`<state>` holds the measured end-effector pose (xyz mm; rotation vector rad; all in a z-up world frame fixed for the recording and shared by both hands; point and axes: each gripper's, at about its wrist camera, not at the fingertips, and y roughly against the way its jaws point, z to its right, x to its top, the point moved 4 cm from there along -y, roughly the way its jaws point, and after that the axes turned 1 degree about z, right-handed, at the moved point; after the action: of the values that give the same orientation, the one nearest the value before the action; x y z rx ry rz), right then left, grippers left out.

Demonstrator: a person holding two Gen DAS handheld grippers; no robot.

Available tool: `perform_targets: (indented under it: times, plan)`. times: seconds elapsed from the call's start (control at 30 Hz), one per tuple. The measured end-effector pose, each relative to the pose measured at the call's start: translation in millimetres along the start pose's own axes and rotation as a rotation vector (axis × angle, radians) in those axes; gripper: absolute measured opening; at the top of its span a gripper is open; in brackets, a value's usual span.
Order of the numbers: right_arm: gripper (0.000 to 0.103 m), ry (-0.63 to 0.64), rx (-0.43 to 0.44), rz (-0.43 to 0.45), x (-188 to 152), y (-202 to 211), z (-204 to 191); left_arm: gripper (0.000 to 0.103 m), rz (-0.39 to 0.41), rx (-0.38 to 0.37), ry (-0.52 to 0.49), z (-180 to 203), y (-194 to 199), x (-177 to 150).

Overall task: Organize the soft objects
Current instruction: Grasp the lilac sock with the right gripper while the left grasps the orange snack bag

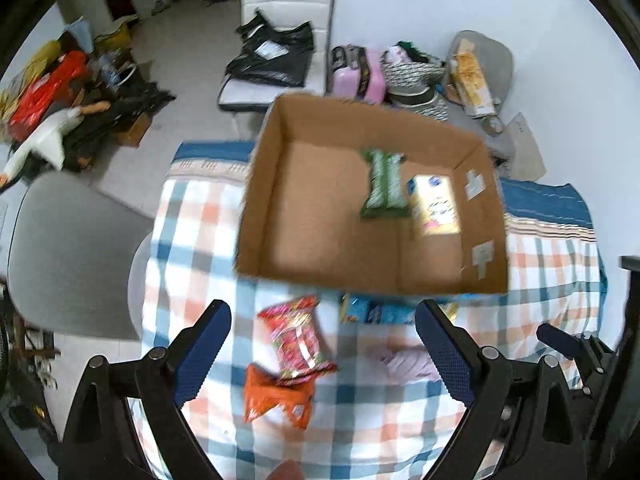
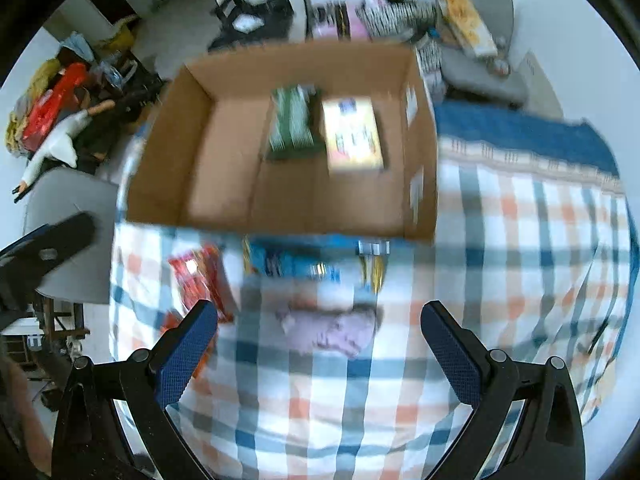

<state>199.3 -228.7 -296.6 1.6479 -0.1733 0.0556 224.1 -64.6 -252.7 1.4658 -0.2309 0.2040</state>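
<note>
on the checked cloth (image 1: 360, 432) in front of the cardboard box (image 1: 320, 240), four soft things are lying loose: a red packet (image 1: 298, 340) overlapping an orange packet (image 1: 276, 400), a blue packet (image 1: 376, 312) tucked against the near wall of the box, and a pale lilac cloth (image 2: 328, 332). inside the box a green packet (image 1: 382, 182) and a yellow packet (image 1: 434, 206) are already sitting side by side toward the far right corner, so the sorting is looking partly done.

the left gripper (image 1: 324, 360) is hovering with its jaws spread wide and nothing between them, the red packet lying in the gap. the right gripper (image 2: 320, 348) is likewise gaping wide and empty, framing the lilac cloth. both views are blurring, so fine detail is hard to tell.

as a judgement, the step in hand is picking up the next item. for the red packet, coming down across its narrow width and pinching the body rather than the crimped end should be giving a firmer hold, and lifting straight up should be keeping the orange packet from dragging along. for the cloth, gathering a bunched fold seems wiser than nipping an edge.

the near wall of the box is standing between the items and the floor of the box, so anything carried needs lifting over that rim. the left half of the box is lying bare, giving plenty of room for dropping. the two grippers are working near each other, and the cloth falls away at the table's sides.
</note>
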Motion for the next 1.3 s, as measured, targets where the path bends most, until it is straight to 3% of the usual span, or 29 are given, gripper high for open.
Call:
perform_targets:
  times: [0.17, 0.3, 0.43, 0.63, 0.77, 0.87, 0.97, 1.1, 1.2, 1.3]
  plan:
    - [0.103, 0.012, 0.021, -0.108, -31.9, -54.2, 4.7, 0.094, -0.137, 0.021, 0.079, -30.7, -42.3, -51.5]
    - [0.103, 0.098, -0.013, -0.125, -38.9, -83.9, -6.3, 0.094, -0.244, 0.024, 0.163, -52.8, -81.0, -84.1]
    - [0.103, 0.17, -0.053, -0.093, -26.6, -109.8, -13.9, 0.094, -0.295, 0.027, 0.217, -63.5, -106.7, -96.6]
    - [0.101, 0.201, -0.114, -0.096, -8.9, -149.9, -5.8, 0.094, -0.316, 0.055, 0.215, -71.3, -125.9, -100.9]
    - [0.085, 0.129, -0.013, -0.196, -16.4, -174.0, 1.9, 0.094, -0.344, 0.048, 0.248, -79.8, -136.5, -108.9]
    - [0.084, 0.081, 0.063, -0.262, -31.5, -175.8, 3.9, 0.094, -0.357, 0.053, 0.264, -86.6, -137.0, -115.7]
    - [0.084, 0.102, 0.095, -0.256, -41.3, -158.9, 1.0, 0.094, -0.364, 0.04, 0.307, -94.9, -131.8, -127.9]
    - [0.085, 0.239, 0.102, -0.218, -49.5, -134.3, -7.9, 0.094, -0.405, -0.036, 0.4, -96.1, -131.7, -146.9]
    - [0.085, 0.409, 0.014, -0.218, -58.8, -134.9, -14.5, 0.094, -0.428, -0.089, 0.46, -90.4, -138.9, -156.4]
    - [0.085, 0.501, -0.047, -0.25, -70.7, -149.6, -18.1, 0.094, -0.468, -0.131, 0.473, -74.5, -151.8, -156.3]
